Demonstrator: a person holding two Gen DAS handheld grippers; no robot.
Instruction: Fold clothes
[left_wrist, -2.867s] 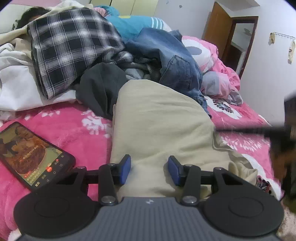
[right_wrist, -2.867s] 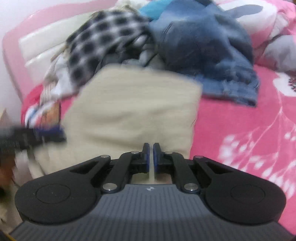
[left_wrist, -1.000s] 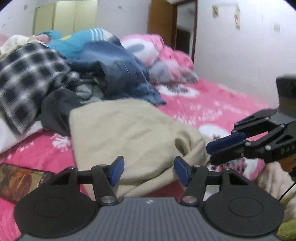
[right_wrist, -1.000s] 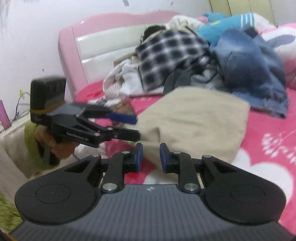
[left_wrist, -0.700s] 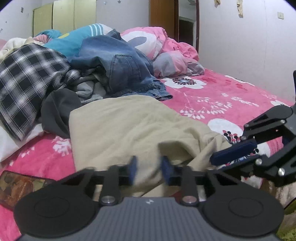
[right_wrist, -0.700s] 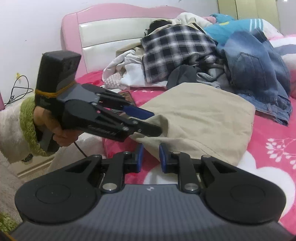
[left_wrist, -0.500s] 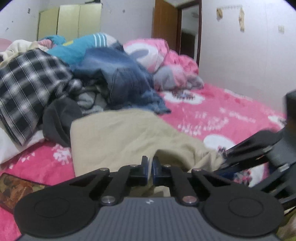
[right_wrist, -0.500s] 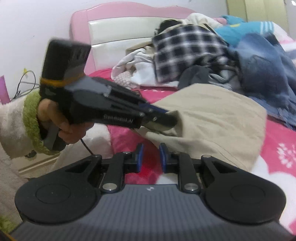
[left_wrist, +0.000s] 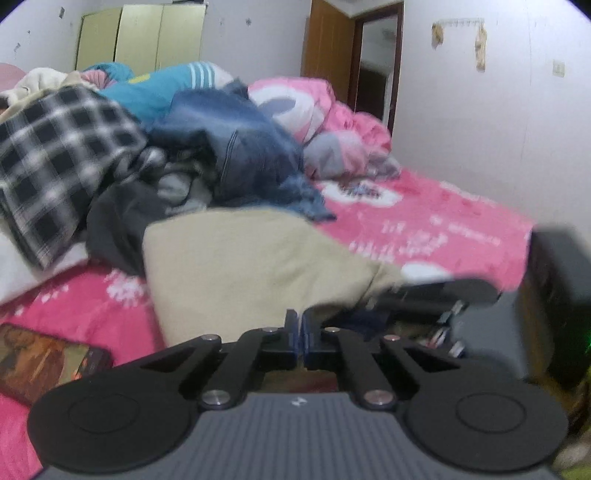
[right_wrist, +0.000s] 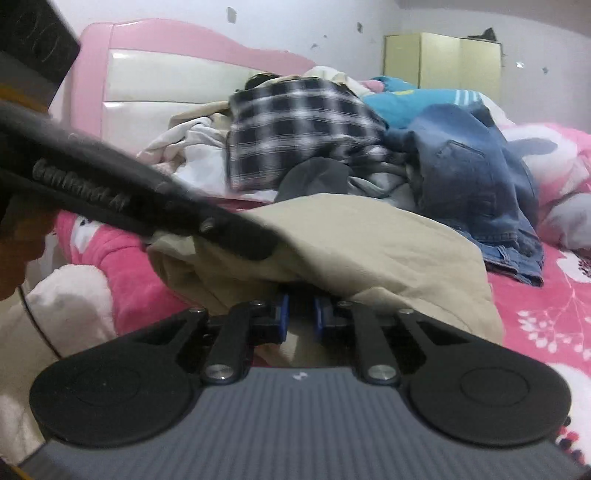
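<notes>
- Right tool (right_wrist: 300, 314): tips hidden under the beige cloth (right_wrist: 369, 243).
- Phone (left_wrist: 44, 356): cut by the left edge.
- Left view: motion-blurred.

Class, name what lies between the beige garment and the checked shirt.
A dark grey garment lies between the beige garment and checked shirt; both wrist views show it.

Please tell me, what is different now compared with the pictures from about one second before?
The left hand-held gripper has shut on the near edge of the beige garment. The right hand-held gripper has come in low under that edge, its jaws closing around the fabric. The clothes pile and phone stayed put.
</notes>
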